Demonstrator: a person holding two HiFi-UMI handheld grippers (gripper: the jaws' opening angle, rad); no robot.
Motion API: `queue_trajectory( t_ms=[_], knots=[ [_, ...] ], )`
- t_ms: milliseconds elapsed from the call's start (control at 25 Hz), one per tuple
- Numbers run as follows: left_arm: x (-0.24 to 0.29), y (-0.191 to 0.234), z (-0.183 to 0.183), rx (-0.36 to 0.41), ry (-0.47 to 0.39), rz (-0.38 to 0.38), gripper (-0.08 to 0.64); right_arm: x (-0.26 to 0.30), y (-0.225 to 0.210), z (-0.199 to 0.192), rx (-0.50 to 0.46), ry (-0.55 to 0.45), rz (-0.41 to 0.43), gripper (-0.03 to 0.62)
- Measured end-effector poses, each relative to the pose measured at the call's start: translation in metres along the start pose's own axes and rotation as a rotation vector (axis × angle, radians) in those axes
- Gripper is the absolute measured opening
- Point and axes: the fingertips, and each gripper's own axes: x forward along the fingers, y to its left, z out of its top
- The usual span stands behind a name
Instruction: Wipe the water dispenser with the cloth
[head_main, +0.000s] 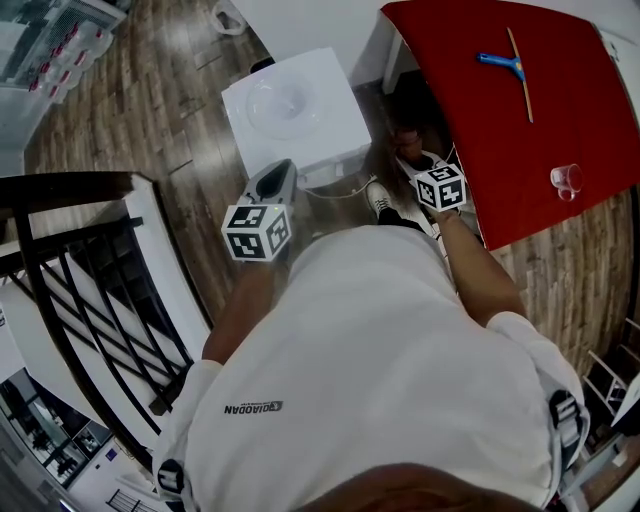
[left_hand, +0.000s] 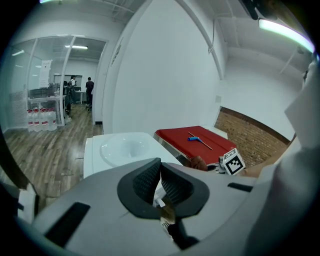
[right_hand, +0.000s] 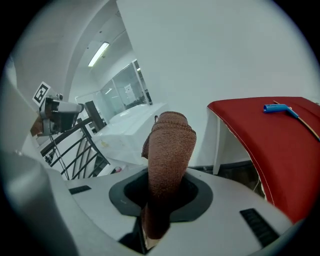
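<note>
The water dispenser is standing on the wood floor straight ahead of the person, its white square top with the round recess facing up, and it is looking bare, with nothing touching it yet. The cloth, a brown knitted piece, is sitting off to the dispenser's right, down in the gap between the dispenser and the red tabletop. The right tongs are clamping it tight. It is sticking out forward between the jaws as a folded roll, with its long axis running along the tongs.

From the right gripper view, the dispenser's white body is lying ahead and to the left of the cloth's free end, near but apart from it. So the coming wipe is likely calling for a swing leftward and up, bringing the roll's end or side onto the white casing.

The left tongs are hovering just over the dispenser's near edge, nearer to it than the right ones. Their ribbed pads are meeting at the tips and holding nothing. In the left gripper view they are pointing across the recess toward the wall. They are carrying no cloth, so I judge the right hand is the one doing the wiping.

Further out, a blue-headed squeegee and a clear cup are lying on the tabletop, well apart from both tongs.
</note>
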Motion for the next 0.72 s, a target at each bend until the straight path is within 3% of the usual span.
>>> queue_trajectory(
  t_ms=[480, 720],
  knots=[
    [0.025, -0.007, 0.027, 0.022, -0.007, 0.046, 0.000, 0.007, 0.026, 0.067, 0.016, -0.073, 0.199, 0.074],
    [0.045, -0.014, 0.024, 0.050, 0.061, 0.049, 0.001, 0.008, 0.038, 0.098, 0.031, -0.104, 0.323, 0.074]
  ],
)
